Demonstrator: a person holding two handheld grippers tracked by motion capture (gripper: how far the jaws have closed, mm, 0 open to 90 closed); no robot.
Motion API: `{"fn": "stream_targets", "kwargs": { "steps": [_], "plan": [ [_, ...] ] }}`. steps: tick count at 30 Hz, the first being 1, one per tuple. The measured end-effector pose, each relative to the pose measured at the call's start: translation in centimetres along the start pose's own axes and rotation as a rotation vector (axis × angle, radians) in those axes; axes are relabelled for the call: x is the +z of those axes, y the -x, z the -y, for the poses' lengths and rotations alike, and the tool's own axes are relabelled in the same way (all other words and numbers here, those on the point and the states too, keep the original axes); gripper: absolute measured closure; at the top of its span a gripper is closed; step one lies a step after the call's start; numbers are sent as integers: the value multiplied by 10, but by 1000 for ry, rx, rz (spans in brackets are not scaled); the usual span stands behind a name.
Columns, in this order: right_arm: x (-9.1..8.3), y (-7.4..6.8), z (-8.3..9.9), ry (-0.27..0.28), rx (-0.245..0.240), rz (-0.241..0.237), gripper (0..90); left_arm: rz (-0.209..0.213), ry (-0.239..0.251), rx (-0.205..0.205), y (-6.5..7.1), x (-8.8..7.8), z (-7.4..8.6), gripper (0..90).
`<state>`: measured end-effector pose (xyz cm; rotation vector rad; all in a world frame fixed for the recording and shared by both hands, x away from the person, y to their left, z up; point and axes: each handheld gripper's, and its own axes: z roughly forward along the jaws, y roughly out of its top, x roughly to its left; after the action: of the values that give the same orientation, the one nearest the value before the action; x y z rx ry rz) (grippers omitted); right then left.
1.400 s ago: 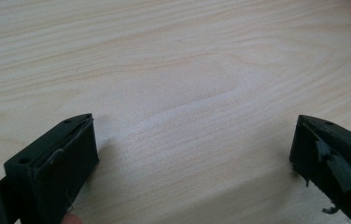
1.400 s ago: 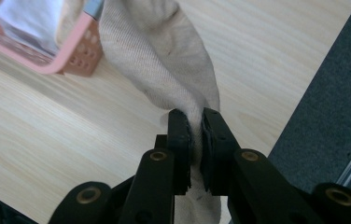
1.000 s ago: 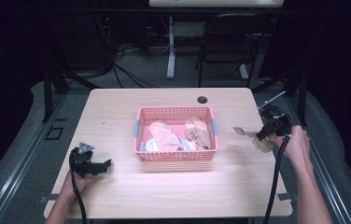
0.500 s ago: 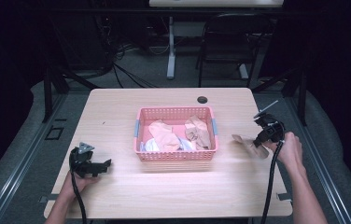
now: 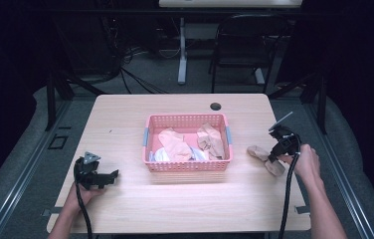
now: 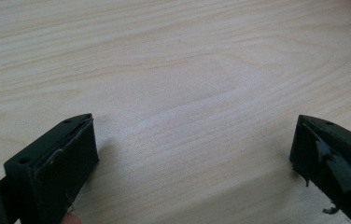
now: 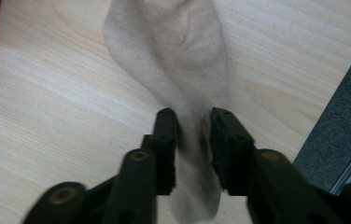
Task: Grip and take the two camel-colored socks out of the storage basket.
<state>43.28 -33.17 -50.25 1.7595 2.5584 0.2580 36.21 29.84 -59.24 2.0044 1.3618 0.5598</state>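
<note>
Your right gripper (image 7: 192,123) pinches the beige ribbed sock (image 7: 173,56) lying beside the pink plastic basket (image 5: 187,167); that thin grip could slip, while your left gripper (image 6: 192,154) rests spread wide.

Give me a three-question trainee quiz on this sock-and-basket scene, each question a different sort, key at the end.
1. True or false: the left tongs are shut on a sock.
2. What do the right tongs grip?
   A) a beige sock
   B) the basket rim
   C) a cable
3. Fill in: the pink basket sits on the ____.

Key: 1 false, they are open over bare wood; 2 A; 3 table.
</note>
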Motion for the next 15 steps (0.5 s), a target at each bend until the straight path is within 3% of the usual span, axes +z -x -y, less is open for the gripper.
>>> {"fn": "stream_targets", "kwargs": {
  "steps": [3,4,5,9,10,12,15],
  "plan": [
    [-4,0,0,22,-2,19,403,0,0,0,0,0,0,5],
    [-7,-2,1,39,-1,20,290,0,0,0,0,0,0,5],
    [-7,-2,1,39,-1,20,290,0,0,0,0,0,0,5],
    [-17,-3,2,54,-25,-6,133,0,0,-1,0,0,0,5],
    [-18,-4,2,81,-17,-15,89,0,0,0,0,0,0,5],
    [-24,-5,1,61,-35,4,0,0,0,0,0,0,0,5],
    [-32,-9,1,68,-38,15,0,0,0,0,0,0,0,5]
  ]
}}
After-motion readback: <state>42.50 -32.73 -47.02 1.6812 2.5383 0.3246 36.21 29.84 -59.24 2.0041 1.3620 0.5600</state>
